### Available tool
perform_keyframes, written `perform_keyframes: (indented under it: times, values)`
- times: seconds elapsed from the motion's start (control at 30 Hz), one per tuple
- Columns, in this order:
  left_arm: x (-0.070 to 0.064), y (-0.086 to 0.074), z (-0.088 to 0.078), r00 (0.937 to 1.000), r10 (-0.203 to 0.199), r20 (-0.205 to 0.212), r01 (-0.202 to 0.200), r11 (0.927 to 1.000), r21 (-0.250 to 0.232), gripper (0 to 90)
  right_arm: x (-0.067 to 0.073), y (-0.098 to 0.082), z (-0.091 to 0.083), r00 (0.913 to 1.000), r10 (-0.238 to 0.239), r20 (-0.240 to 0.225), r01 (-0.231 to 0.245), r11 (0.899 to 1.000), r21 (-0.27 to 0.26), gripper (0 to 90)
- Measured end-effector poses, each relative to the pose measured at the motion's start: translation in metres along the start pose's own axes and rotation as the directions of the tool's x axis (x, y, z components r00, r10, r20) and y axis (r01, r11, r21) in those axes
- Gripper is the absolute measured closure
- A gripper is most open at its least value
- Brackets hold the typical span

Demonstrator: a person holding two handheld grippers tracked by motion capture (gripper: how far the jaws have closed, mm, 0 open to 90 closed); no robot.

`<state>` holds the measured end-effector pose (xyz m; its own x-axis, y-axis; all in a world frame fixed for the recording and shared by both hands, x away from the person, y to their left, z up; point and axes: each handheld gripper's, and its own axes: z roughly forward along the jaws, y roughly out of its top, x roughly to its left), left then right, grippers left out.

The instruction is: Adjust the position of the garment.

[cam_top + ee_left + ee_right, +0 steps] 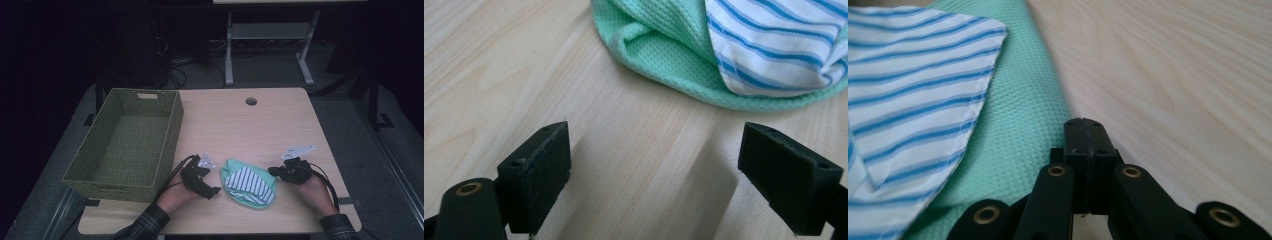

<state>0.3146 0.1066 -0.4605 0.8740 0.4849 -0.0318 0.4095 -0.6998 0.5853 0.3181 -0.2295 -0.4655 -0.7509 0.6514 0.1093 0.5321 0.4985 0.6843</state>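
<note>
Sitting at the table's (280, 115) left edge, a green woven basket (127, 142) comes first. Next, the left gripper (212, 191) rests with its jaws spread wide over bare wood, just short of the mint-green cloth (235, 167). A blue-striped white cloth (250, 182) lies on it. Right gripper (272, 171), jaws pressed together, seems to touch the green edge, pinching nothing.

Dim lab: floor cables (175, 75), workbench frame (270, 35)
</note>
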Motion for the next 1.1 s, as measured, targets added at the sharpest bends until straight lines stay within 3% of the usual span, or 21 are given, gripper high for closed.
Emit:
perform_keyframes:
  times: [0.3,0.43,0.57,0.7,0.9,1.1]
  values:
    - [0.001,0.0,0.0,1.0,-0.001,-0.003,0.001,1.0,-0.001,12.9,0.013,-0.013,-0.011,0.9999,-0.002,-0.015,0.002,1.0,-0.01,89.7]
    - [0.001,0.001,-0.001,1.0,-0.003,-0.005,0.003,1.0,-0.005,12.9,0.01,-0.013,-0.015,1.0,0.005,0.004,-0.005,0.999,-0.044,89.7]
    - [0.001,0.001,-0.001,1.0,-0.006,-0.004,0.006,1.0,-0.007,12.9,0.004,-0.016,-0.021,0.998,0.033,0.054,-0.03,0.997,-0.068,85.9]
    - [0.002,0.002,-0.003,0.9999,-0.017,0.001,0.017,0.9998,-0.01,13.0,-0.003,-0.021,-0.025,0.9913,0.074,0.108,-0.065,0.994,-0.089,76.5]
    - [0.001,0.005,-0.007,0.9993,-0.034,0.014,0.035,0.9992,-0.02,13.1,-0.017,-0.029,-0.025,0.9725,0.13,0.193,-0.114,0.989,-0.09,55.3]
    - [-0.003,0.012,-0.012,0.9979,-0.048,0.043,0.049,0.9983,-0.029,13.3,-0.024,-0.034,-0.022,0.9618,0.161,0.221,-0.146,0.986,-0.082,39.6]
